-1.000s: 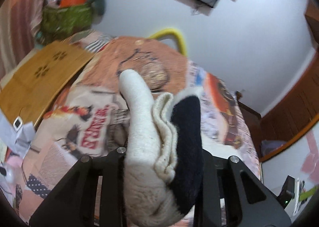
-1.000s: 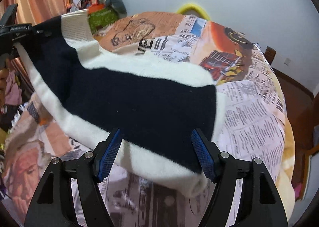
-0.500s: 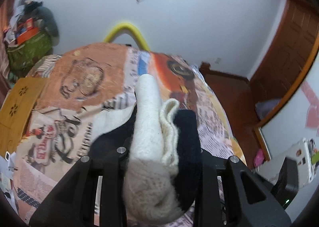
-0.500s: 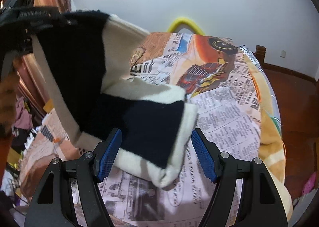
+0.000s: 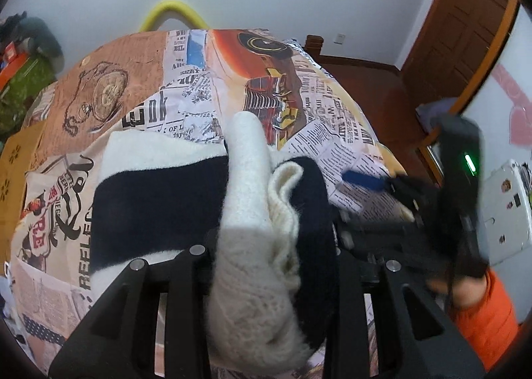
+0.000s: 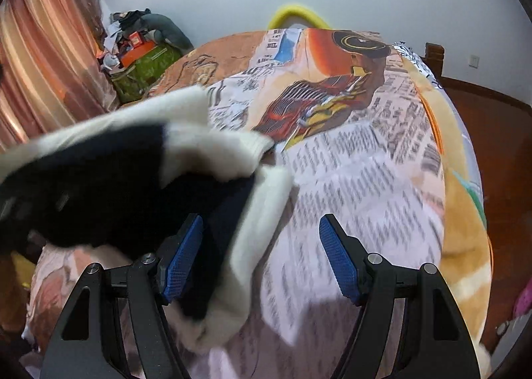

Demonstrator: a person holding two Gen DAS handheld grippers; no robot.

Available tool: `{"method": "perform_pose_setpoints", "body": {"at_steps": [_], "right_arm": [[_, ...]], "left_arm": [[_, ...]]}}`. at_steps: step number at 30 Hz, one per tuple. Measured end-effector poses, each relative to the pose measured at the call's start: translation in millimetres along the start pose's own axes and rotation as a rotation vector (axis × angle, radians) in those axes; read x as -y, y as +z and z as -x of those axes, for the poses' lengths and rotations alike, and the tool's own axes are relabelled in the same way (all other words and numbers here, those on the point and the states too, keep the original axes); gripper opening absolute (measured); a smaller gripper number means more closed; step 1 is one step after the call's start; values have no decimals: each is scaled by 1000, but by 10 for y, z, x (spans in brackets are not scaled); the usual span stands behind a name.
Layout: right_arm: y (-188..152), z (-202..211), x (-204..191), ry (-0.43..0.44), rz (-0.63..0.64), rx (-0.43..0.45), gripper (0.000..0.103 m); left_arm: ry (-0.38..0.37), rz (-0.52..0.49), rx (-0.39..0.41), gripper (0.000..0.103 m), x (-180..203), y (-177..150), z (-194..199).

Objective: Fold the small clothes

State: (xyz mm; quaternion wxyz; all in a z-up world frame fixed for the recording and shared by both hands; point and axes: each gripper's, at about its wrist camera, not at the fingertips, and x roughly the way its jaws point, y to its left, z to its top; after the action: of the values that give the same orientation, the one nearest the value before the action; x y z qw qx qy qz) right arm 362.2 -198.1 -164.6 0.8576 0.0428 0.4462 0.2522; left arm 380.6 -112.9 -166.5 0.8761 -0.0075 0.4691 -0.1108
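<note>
Across the bed (image 5: 109, 56), whose printed cover fills both views, lies a small navy-and-cream knit (image 5: 159, 199), part spread flat to the left and part bunched up in the near middle. The left gripper (image 5: 269, 246) is clamped on that bunch, a thick wad of cream and navy layers squeezed between its black fingers, so it has the folded-over edge. The right gripper (image 6: 262, 259) stands wide open with nothing between its blue pads (image 6: 339, 262); in its own view the knit lies to its left, a cream edge just beside or under the left pad, though blur makes contact hard to judge. I take the step to be carrying the held edge over the flat part. To do it well, the left should lower the wad until edges line up with the navy band below, then let go only once the layers rest on the cover; the right, being free, could press the lower layer so it does not drag, or smooth the crease afterwards. The thick, soft wool will likely spring open if dropped from a height. On the cover, newspaper-style print runs everywhere; most is too small or blurred, but large letters near left read "REFLE" (image 5: 87, 246).
</note>
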Motion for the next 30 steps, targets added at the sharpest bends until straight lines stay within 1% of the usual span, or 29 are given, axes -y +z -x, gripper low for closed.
{"method": "perform_pose_setpoints", "body": {"at_steps": [2,7,10,13,14,16,17,18,19,21,23,25,28,30], "right_arm": [[125,-29,21,1,-1,12,69],[341,158,78,-28,-20,102,69],[333,358,118,-45,-15,146,69],[258,503,184,-69,-17,153,69],[217,555,211,-78,-20,148,69],[152,629,249,-98,-18,136,69],[89,697,259,-110,-16,132,69],[60,740,268,-115,-16,128,69],[42,761,266,-116,-19,125,69],[-26,853,252,-113,-27,116,69],[-65,933,206,-114,-26,114,69],[-79,988,134,-118,-18,122,69],[-91,1092,-19,-94,-6,148,69],[-71,1126,-155,-69,8,160,69]], "left_arm": [[-8,-6,-1,32,-16,12,14],[-24,2,-11,32,-15,19,-32],[-22,6,-30,33,53,25,-154],[-18,-1,-69,37,158,0,-340],[-12,-12,-91,40,206,-22,-425],[4,-39,-106,48,286,-70,-508],[5,-56,-101,60,332,-90,-504],[-9,-64,-100,73,365,-104,-479],[-35,-62,-103,76,388,-117,-442],[-57,-55,-104,78,407,-119,-354],[-48,-68,-87,78,418,-108,-192],[-50,-59,-44,78,351,-108,32],[-55,-18,20,81,119,-104,369],[-35,19,69,92,-128,-109,577]]}}
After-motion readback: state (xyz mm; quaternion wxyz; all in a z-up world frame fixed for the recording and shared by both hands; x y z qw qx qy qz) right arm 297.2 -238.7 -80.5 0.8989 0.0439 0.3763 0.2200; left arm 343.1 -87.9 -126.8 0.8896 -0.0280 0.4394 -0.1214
